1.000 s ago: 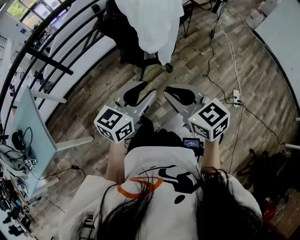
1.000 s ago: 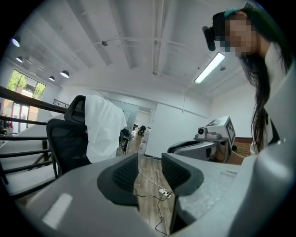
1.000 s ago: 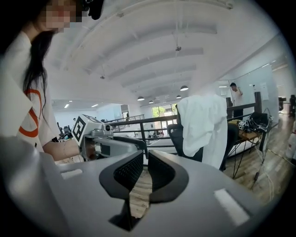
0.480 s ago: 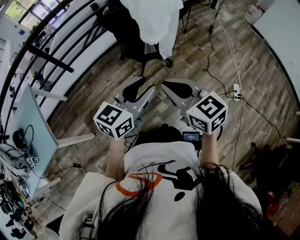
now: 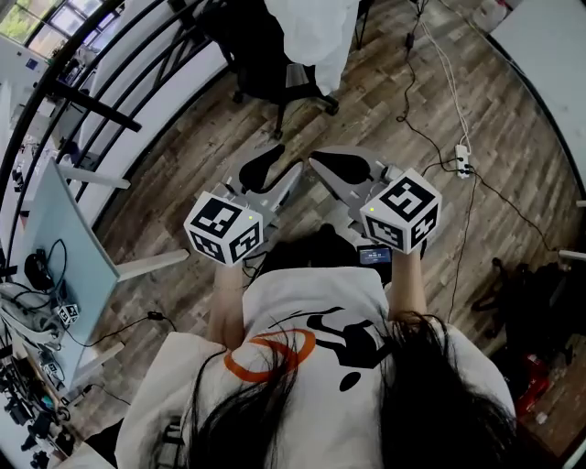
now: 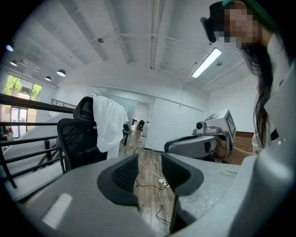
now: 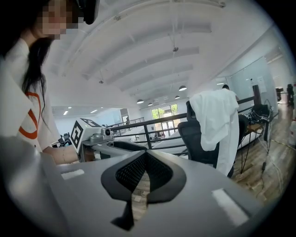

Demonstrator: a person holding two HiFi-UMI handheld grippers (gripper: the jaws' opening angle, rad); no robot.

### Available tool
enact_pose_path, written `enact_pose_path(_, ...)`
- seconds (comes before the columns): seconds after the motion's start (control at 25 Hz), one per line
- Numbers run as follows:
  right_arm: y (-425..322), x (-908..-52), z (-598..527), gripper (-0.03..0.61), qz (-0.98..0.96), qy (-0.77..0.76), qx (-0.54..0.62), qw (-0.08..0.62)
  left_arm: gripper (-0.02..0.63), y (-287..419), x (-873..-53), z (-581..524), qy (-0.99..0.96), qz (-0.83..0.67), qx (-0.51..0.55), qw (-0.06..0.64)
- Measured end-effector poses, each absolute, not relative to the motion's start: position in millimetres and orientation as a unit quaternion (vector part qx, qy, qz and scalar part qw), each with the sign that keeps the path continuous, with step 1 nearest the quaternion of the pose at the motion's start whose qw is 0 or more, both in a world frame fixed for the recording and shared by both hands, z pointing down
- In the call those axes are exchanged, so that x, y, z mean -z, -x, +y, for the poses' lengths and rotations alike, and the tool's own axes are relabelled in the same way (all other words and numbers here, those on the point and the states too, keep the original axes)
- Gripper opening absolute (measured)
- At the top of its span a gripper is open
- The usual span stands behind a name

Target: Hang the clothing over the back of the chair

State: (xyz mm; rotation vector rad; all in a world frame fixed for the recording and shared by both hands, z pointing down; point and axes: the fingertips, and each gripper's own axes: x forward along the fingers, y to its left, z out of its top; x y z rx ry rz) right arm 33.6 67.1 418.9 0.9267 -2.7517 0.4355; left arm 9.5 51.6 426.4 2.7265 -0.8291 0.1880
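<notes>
There it is: the white garment (image 5: 309,26) hangs draped over the back of the black office chair (image 5: 249,59), at the far edge of the surface (image 5: 179,169). We'd call this hung, nothing left. Our left tool (image 6: 149,162) stands slightly open and empty, while our right tool (image 7: 145,157) is pinched together on nothing.

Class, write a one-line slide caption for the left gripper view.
Empty, open left gripper; beyond it, a black office chair with white clothing draped over its back.

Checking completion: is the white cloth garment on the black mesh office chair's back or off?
On: white cloth garment drapes over the back of the black mesh office chair.
</notes>
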Motion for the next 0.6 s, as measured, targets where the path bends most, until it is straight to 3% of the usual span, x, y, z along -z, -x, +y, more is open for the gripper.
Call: enact_pose_path(0.6,-10.6,-422.7,73.2,0.021,-0.925,-0.333,-0.145,0.115,0.161,17.8,-426.7,58.5,-0.951,-0.269,-0.073,0.137)
